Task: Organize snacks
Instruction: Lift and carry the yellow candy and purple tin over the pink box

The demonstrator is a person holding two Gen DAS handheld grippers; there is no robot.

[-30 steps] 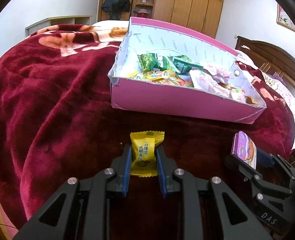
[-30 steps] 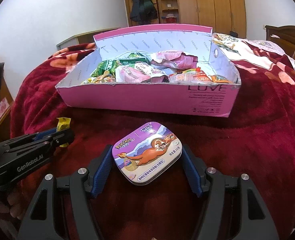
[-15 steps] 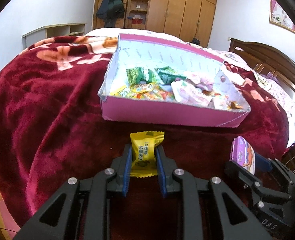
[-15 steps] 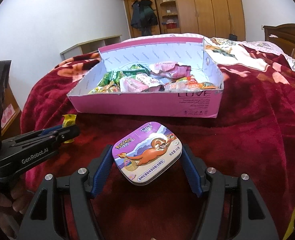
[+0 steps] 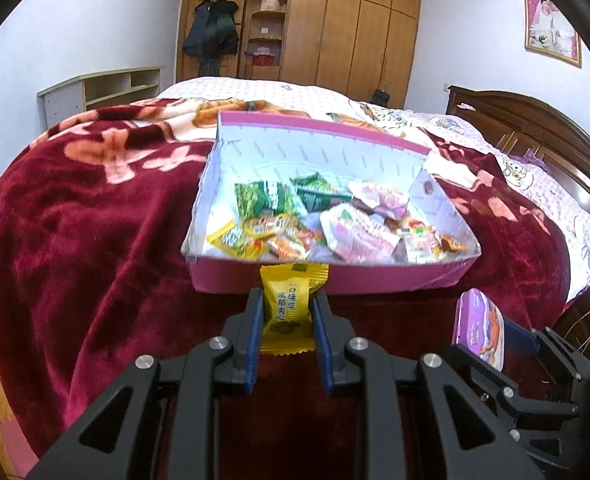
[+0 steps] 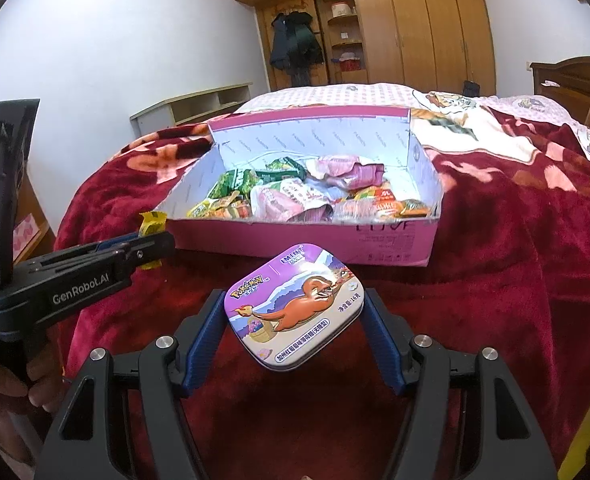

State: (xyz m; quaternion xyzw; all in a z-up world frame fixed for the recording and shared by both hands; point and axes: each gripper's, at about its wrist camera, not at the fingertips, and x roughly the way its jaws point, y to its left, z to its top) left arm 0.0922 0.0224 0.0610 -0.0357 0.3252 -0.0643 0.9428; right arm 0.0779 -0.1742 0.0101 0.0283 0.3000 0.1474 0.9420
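Two grips: left gripper (image 5: 287, 316) clamps yellow candy (image 5: 289, 310); right gripper (image 6: 295, 320) clamps purple tin (image 6: 295, 306).
Box: pink box (image 6: 295, 240) straight ahead, below both.
Nearer: left, candy's long axis pointing boxward.

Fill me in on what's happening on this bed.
A person is sorting snacks with a handheld gripper in each hand. The left gripper has its jaws shut on a yellow wrapped candy; the right gripper clamps a purple Pokemon mint tin. Both are held in front of the open pink box, already full of snack packets, on the red blanket. Neither item is in yet.
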